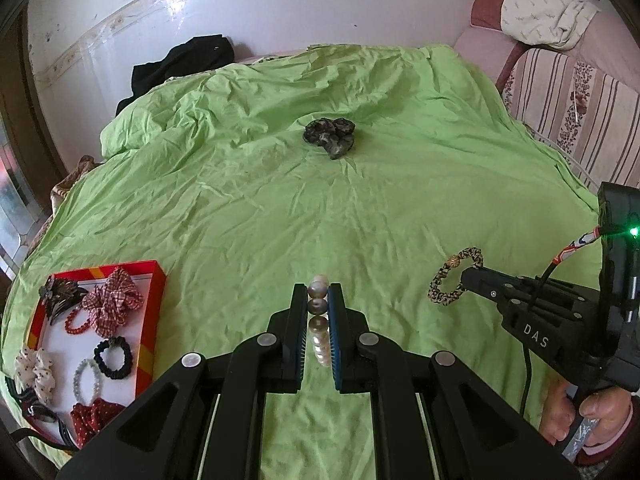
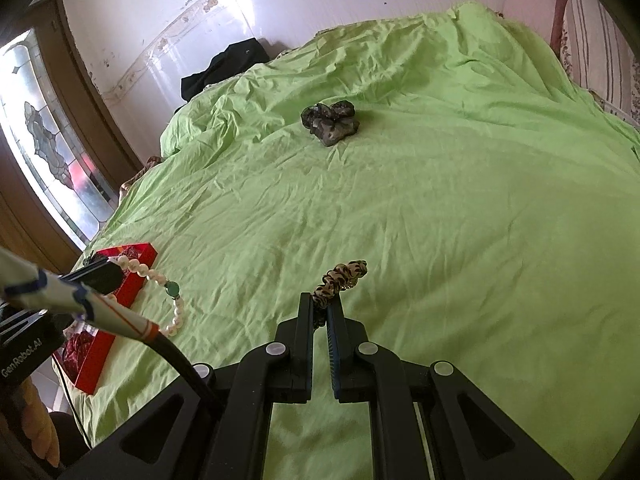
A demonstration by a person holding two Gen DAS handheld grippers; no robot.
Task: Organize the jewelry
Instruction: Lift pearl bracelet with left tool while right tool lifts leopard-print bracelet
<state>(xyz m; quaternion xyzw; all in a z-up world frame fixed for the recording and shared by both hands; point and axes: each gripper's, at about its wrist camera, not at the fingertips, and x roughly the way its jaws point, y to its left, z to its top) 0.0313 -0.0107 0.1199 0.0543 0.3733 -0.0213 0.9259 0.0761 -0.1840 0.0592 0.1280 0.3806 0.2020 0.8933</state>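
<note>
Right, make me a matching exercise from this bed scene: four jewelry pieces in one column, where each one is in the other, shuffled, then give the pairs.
Things:
1. pearl bracelet
2. leopard-print scrunchie
3. dark grey scrunchie
4. red gingham scrunchie

Places:
A. lying loose on the green sheet, far up the bed
B. clamped in the jaws of the left gripper
C. inside the red tray
D. clamped in the jaws of the right gripper

Pairs: 1-B, 2-D, 3-A, 4-C
</note>
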